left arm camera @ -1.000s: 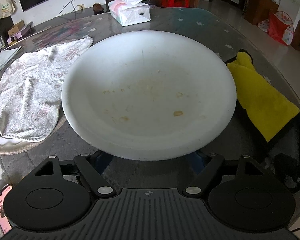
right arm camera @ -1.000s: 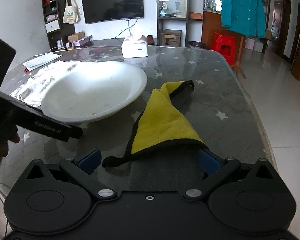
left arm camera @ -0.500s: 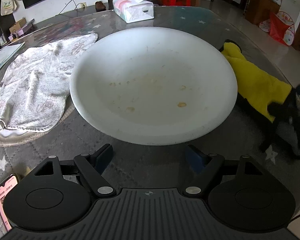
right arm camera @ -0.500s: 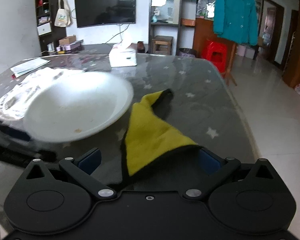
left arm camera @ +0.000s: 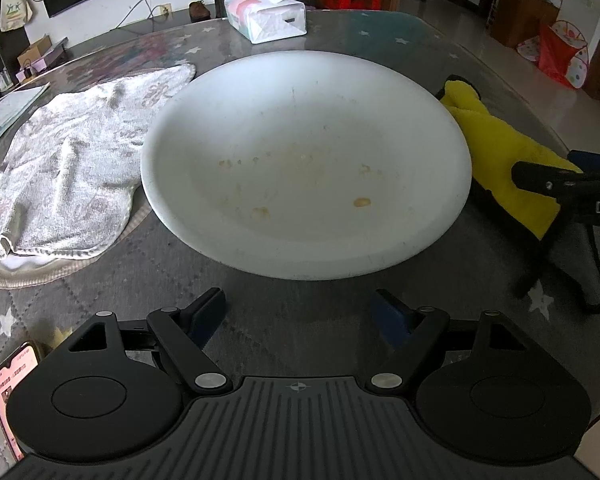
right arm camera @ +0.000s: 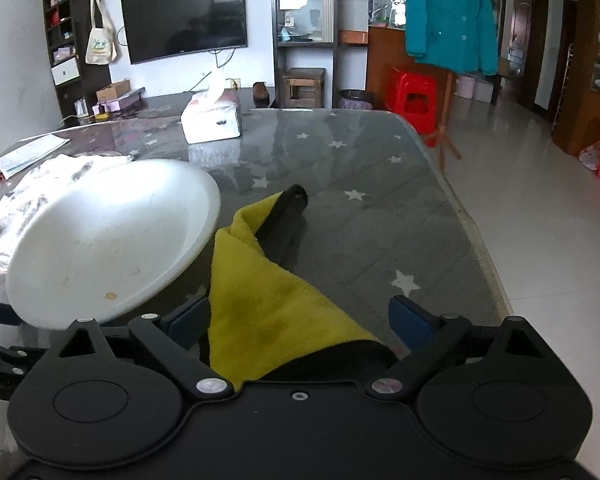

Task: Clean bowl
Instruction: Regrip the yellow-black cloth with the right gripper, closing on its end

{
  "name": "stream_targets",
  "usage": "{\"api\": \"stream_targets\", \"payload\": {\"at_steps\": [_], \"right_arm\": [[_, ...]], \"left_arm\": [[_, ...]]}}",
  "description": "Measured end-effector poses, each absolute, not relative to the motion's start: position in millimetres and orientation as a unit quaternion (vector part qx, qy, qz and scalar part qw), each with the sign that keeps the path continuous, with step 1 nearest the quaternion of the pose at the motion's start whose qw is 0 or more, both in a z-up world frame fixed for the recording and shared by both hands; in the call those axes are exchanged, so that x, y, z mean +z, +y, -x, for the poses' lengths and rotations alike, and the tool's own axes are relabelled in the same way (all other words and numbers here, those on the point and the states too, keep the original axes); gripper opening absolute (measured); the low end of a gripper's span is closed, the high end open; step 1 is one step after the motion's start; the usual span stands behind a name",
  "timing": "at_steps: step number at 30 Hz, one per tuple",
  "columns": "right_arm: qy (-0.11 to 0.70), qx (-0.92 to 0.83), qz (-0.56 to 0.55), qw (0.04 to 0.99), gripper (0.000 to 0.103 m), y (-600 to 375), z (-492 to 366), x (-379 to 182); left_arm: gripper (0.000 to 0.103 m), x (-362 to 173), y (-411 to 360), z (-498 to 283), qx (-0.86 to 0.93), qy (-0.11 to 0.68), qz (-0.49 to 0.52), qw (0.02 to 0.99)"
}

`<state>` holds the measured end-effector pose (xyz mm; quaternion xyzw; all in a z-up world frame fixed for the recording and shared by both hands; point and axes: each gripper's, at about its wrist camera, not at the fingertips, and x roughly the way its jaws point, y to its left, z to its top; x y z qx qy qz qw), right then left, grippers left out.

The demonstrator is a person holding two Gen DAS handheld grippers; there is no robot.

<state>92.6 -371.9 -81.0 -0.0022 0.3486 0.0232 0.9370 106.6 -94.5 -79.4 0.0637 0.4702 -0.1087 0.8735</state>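
The white bowl (left arm camera: 306,160) stands on the grey star-patterned table, with dried yellowish food spots on its inside. My left gripper (left arm camera: 298,306) is open just short of the bowl's near rim, with nothing between its fingers. A yellow cloth with black edging (right arm camera: 268,292) lies to the right of the bowl (right arm camera: 112,232). My right gripper (right arm camera: 298,316) straddles the cloth's near end. Its jaws are closing and the pads do not press on the cloth. In the left wrist view one of its fingers (left arm camera: 540,176) rests over the yellow cloth (left arm camera: 496,144).
A grey-white towel (left arm camera: 72,172) lies left of the bowl, with papers (left arm camera: 4,116) beyond it. A tissue box (left arm camera: 268,16) stands at the far side. A phone (left arm camera: 8,388) lies at the near left. The table's right edge (right arm camera: 472,220) drops to a tiled floor.
My left gripper has drawn back, so the bowl's rim no longer lies between its fingers. My right gripper has moved forward over the yellow cloth and its jaws have narrowed slightly.
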Motion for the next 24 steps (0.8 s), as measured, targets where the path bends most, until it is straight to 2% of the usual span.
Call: {"api": "stream_targets", "payload": {"at_steps": [7, 10, 12, 16, 24], "right_arm": [[0.362, 0.044, 0.03, 0.931, 0.083, -363.0, -93.1, -88.0], [0.362, 0.052, 0.042, 0.93, 0.075, -359.5, -90.4, -89.7], [0.361, 0.055, 0.042, 0.93, 0.065, -359.9, -89.4, -89.8], [0.365, 0.068, 0.032, 0.928, 0.056, -362.2, -88.4, -89.6], [0.361, 0.084, 0.018, 0.928, 0.029, -364.7, -81.9, -85.9]], "left_arm": [[0.081, -79.0, -92.9, -103.2, -0.101, 0.472, -0.064, 0.873], [0.081, -77.0, -89.2, -101.9, -0.094, 0.47, -0.064, 0.875], [0.081, -75.4, -86.7, -101.1, -0.09, 0.468, -0.063, 0.877], [0.081, -68.9, -78.0, -99.2, -0.077, 0.461, -0.059, 0.882], [0.081, -57.2, -60.7, -98.9, -0.056, 0.45, -0.047, 0.89]]}}
